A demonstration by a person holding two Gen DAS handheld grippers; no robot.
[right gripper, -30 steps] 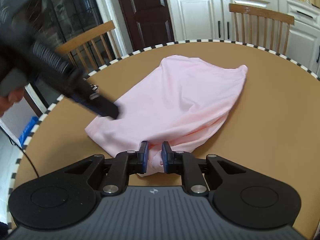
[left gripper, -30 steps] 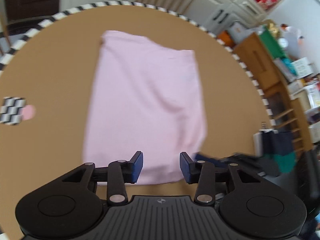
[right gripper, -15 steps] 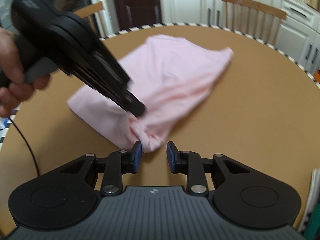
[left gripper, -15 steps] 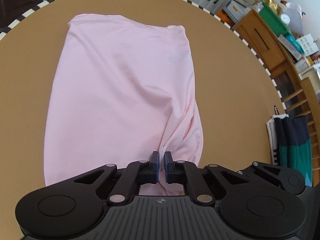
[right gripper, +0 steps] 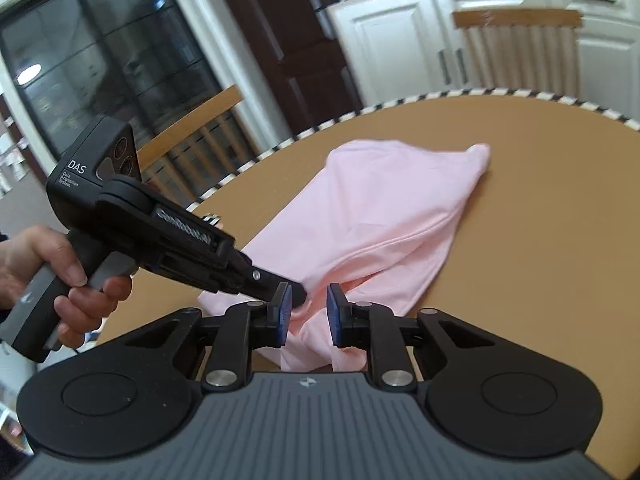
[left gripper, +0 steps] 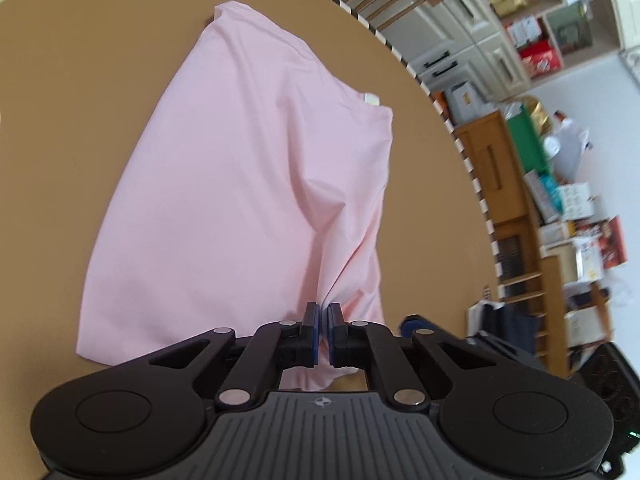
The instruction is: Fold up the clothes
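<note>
a: where's the shirt (left gripper: pixel 248 184) right now?

b: the pink one lies on the round brown table (left gripper: pixel 60 120), mostly flat at the far end. the near edge is bunched and lifted a bit, with creases running down to where it's held.

a: held by which one?

b: the left gripper (left gripper: pixel 324 322). its 2 blue-padded fingers are pressed together on a fold of the near hem, so the cloth is pinched there. in the right wrist view you can see that same tool from the side, black with "das" printed on it, and the person's left hand (right gripper: pixel 60 276) wrapped round its grey handle.

a: and the right gripper (right gripper: pixel 307 314)?

b: its fingers are spread apart, with the gathered pink cloth lying between them, and it's just beside the tip of the left one. whether the pads touch the cloth, i cannot tell.

a: anything else around?

b: the table has a black-and-white striped rim (right gripper: pixel 440 96). a wooden chair (right gripper: pixel 516 52) stands behind it by the white cabinets (right gripper: pixel 392 36), and off to the side there are wooden shelves (left gripper: pixel 516 216) stuffed with boxes.
</note>
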